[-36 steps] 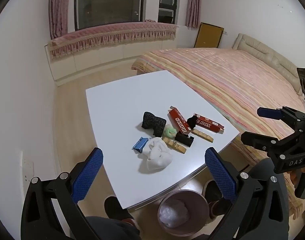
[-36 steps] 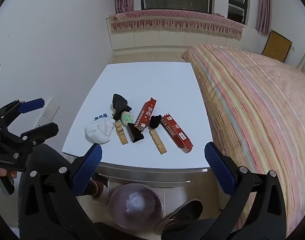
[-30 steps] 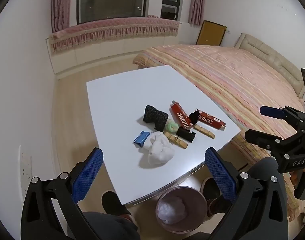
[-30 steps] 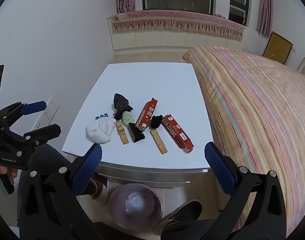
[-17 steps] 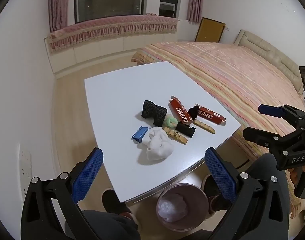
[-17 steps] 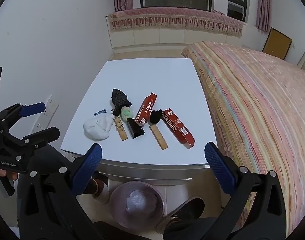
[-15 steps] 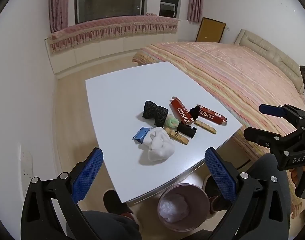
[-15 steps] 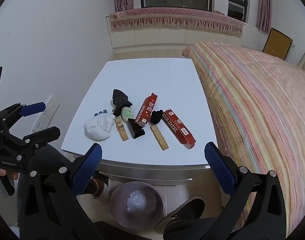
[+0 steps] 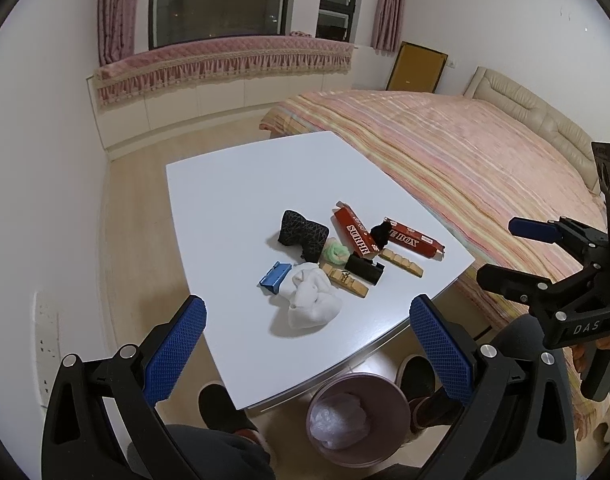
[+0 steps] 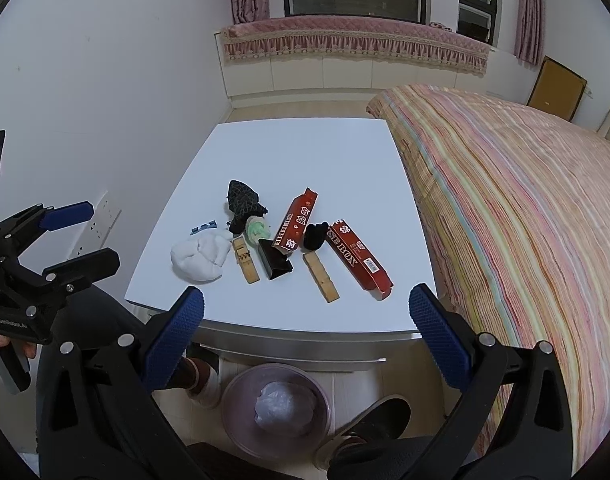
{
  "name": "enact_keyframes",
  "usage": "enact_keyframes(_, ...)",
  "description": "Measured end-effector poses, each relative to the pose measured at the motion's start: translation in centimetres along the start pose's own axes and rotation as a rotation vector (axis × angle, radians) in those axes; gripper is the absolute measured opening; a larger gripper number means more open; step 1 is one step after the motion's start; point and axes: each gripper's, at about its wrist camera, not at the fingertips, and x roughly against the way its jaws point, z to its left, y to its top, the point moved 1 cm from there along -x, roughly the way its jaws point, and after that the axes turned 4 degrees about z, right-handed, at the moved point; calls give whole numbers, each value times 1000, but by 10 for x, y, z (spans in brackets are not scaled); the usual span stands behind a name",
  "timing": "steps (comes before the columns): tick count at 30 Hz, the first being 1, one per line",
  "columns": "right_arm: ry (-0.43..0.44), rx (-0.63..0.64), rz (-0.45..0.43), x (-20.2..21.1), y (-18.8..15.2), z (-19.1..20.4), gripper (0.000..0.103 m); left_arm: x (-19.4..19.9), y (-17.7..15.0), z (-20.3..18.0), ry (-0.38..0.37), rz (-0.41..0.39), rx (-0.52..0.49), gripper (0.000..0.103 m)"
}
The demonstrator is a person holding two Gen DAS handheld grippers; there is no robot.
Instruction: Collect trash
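While both are held above the near edge of the white desk (image 9: pixel 233 184), the left hand-held gripper (image 9: pixel 305 344) and the right hand-held gripper (image 10: pixel 305 332) have their jaws spread wide, gripping nothing. The trash lies beyond the fingertips, well apart: a white crumpled tissue (image 9: pixel 311 304), two red boxes (image 10: pixel 359 258), wooden strips (image 10: pixel 321 276) clustered mid-desk. A pink bin (image 10: pixel 275 408) stands on the floor below the near edge

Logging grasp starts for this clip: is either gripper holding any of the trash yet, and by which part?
Nothing is held. The left gripper and right gripper are both open above the table.
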Motion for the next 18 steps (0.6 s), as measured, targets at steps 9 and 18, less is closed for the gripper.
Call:
enact_keyframes(9,3,-2,2,0,1,0,100,0,0,-1,6,-2,2,98)
enact_keyframes(18,4,-5,6,-1,1,-1,100,-1,0,0,3,0,8,98)
